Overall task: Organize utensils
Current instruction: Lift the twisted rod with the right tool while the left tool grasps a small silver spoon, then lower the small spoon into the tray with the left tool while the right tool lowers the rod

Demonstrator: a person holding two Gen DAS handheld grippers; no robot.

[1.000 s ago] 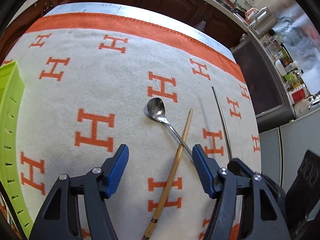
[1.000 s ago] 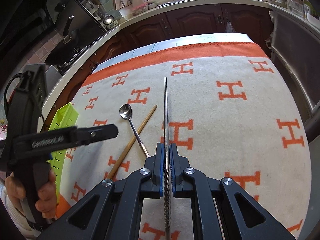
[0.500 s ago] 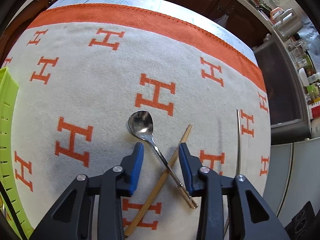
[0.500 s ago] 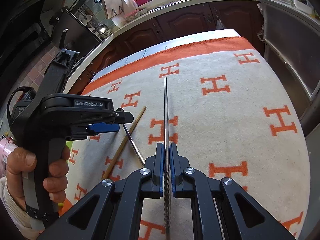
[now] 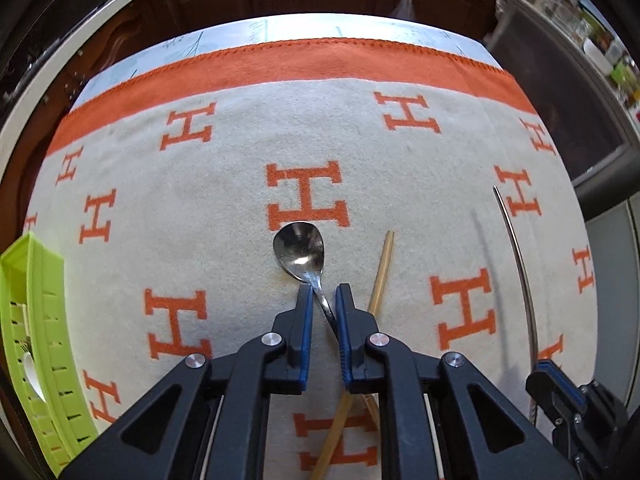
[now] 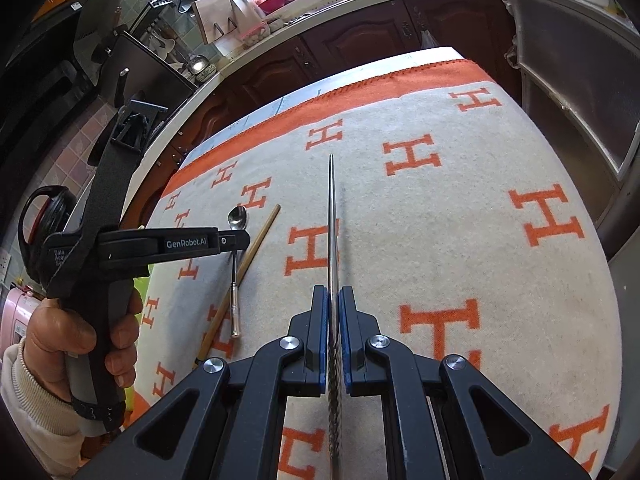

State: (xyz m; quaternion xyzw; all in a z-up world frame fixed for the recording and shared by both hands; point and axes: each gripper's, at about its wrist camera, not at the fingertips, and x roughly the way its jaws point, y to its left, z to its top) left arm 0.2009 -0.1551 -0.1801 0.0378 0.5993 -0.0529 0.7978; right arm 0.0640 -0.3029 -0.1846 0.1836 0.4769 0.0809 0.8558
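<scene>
My left gripper (image 5: 321, 292) points steeply down at the cloth (image 5: 224, 200), and its jaws are closing around the spoon (image 5: 300, 250). The spoon's thin handle runs between the two blue pads (image 5: 306, 320); it looks close against the right one, though I cannot tell whether both pads press on it. The bowl lies face up on the cloth just ahead of the fingertips, right below an orange H. From the right wrist view, the handle's far end sticks out below the gripper and lies on the cloth.

A bamboo chopstick (image 5: 382, 268) lies on the cloth just right of the spoon, crossing under the handle and passing beneath my left gripper's right finger.

My right gripper (image 6: 332, 300) is clamped tight on a metal chopstick (image 6: 331, 216), which points straight ahead from between the pads, its tip over the cloth. In the left wrist view the same stick shows as a thin curved line on the right, well apart from the spoon.

A green basket (image 5: 44, 344) stands at the left edge of the cloth, with something white inside that I cannot make out. A hand (image 6: 84, 336) in a pale sleeve grips the left gripper's handle.
</scene>
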